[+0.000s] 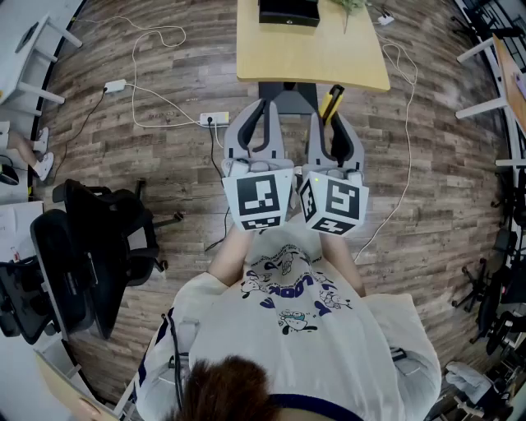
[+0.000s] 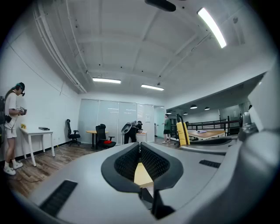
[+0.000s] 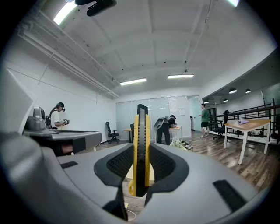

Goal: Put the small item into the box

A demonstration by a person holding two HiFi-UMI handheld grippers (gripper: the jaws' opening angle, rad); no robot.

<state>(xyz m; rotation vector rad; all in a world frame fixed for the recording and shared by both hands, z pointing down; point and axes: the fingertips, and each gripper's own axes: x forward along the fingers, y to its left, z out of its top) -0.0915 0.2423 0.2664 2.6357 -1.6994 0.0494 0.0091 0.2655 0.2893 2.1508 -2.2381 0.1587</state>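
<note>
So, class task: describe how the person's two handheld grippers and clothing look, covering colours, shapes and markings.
Both the left gripper and right gripper have smooth grey curved plastic shells. Their fingers are lined with black ribbed pads. Each carries a white cube printed with black square markers. The person wears a white T-shirt with a blue cartoon print.

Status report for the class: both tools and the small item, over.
Left tool shut, empty. Right tool shut on yellow utility knife. Black box on table ahead, knife not yet in it. No obstacle seen.
</note>
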